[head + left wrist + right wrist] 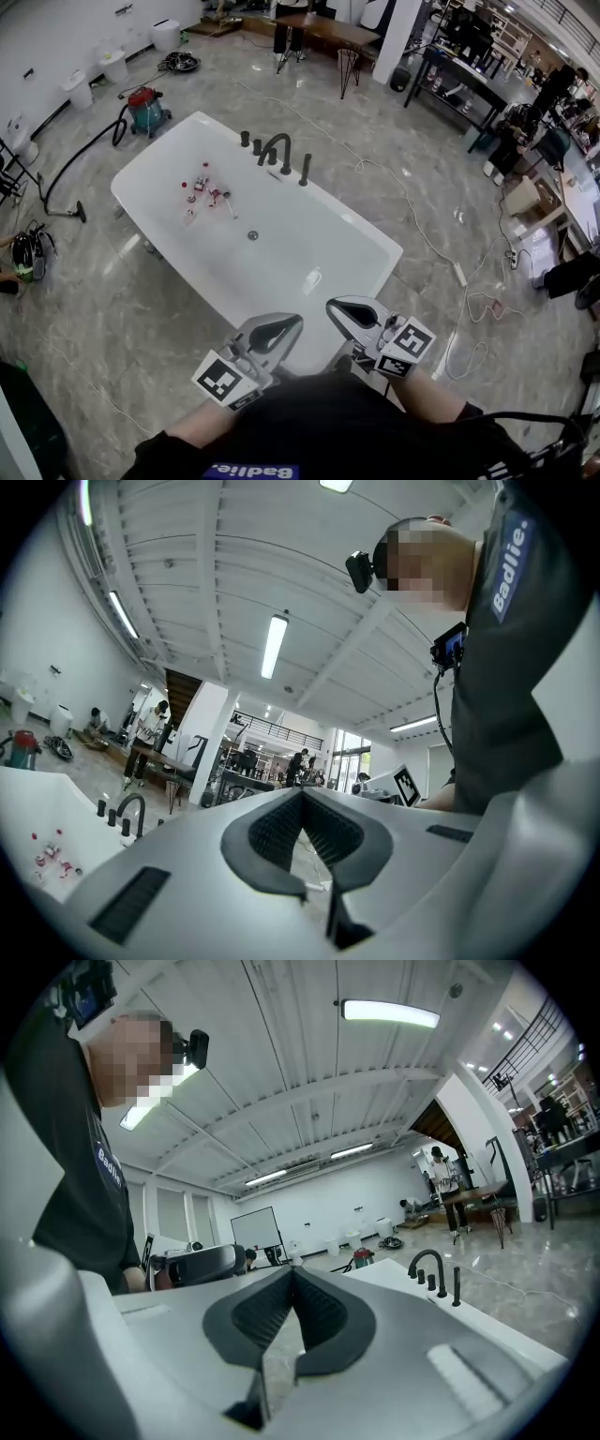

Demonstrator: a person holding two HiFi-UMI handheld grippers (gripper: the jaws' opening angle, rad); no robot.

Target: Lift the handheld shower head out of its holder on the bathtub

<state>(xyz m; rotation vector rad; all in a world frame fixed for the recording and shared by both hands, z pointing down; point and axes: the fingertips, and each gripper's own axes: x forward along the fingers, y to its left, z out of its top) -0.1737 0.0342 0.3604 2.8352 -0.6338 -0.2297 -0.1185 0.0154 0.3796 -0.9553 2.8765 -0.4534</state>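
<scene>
The white bathtub (pixel 169 159) stands slantwise on the grey floor ahead of me. On its far rim are a black curved spout (pixel 275 147), small black handles, and the handheld shower head (pixel 305 170), a slim black rod upright in its holder. The right gripper view has the rod (pixel 457 1286) to the right of the spout (pixel 427 1267). Both grippers sit close to my body, short of the tub's near end and well away from the rod. My left gripper (pixel 289 324) (pixel 302 794) is shut and holds nothing. The right gripper (pixel 337 310) (pixel 292 1271) is also shut and holds nothing.
Several small bottles (pixel 202 187) lie in the tub near its drain (pixel 252 235). A red and green vacuum (pixel 147 108) with a black hose stands at the left. Cables (pixel 450 262) trail over the floor at the right. Tables, stools and people are further back.
</scene>
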